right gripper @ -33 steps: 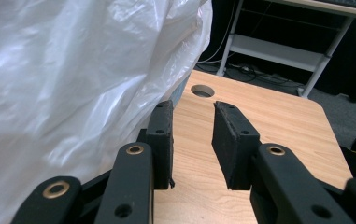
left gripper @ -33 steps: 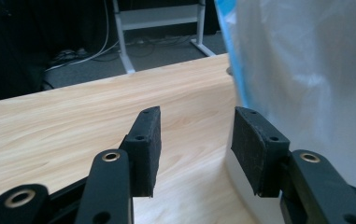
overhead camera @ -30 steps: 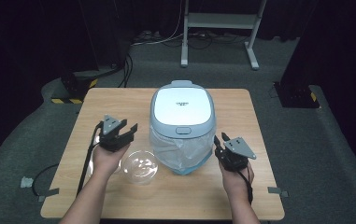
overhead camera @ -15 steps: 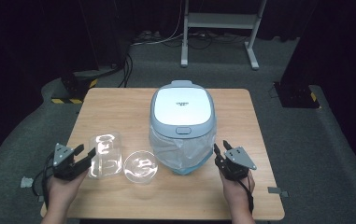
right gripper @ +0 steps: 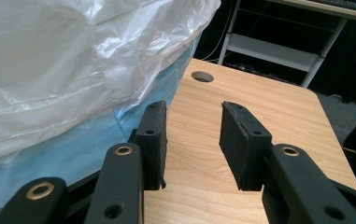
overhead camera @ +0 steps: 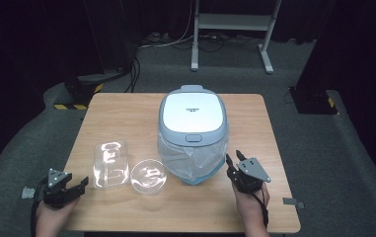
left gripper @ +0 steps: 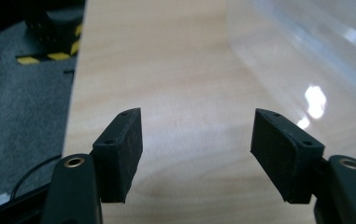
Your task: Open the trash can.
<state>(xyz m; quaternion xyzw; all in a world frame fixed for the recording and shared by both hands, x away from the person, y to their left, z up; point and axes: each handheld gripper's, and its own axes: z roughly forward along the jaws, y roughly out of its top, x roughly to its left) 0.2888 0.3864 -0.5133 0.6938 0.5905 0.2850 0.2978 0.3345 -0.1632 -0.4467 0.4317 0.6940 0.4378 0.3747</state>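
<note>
A pale blue bin (overhead camera: 193,129) with a white lid stands mid-table, its clear plastic liner (overhead camera: 185,157) bulging out below the lid. To its left lie a clear rectangular box (overhead camera: 110,163) and a clear round bowl (overhead camera: 148,175). At the table's front left edge my left gripper (overhead camera: 79,185) is open, empty and apart from the box. In the left gripper view its jaws (left gripper: 196,144) stand wide over bare wood, the clear box (left gripper: 316,60) to their right. My right gripper (overhead camera: 233,160) is open and empty, just right of the bin. The liner (right gripper: 59,70) lies close beside its left finger (right gripper: 150,135).
The wooden table (overhead camera: 126,118) has a cable hole (right gripper: 202,76) near its far right side. A grey carpet with cables, a yellow-black striped block (overhead camera: 72,98) and a white metal stand (overhead camera: 232,22) surround the table.
My left gripper has pulled back from the clear box to the front left edge of the table, leaving the box beside the bowl. The right gripper has barely moved.
</note>
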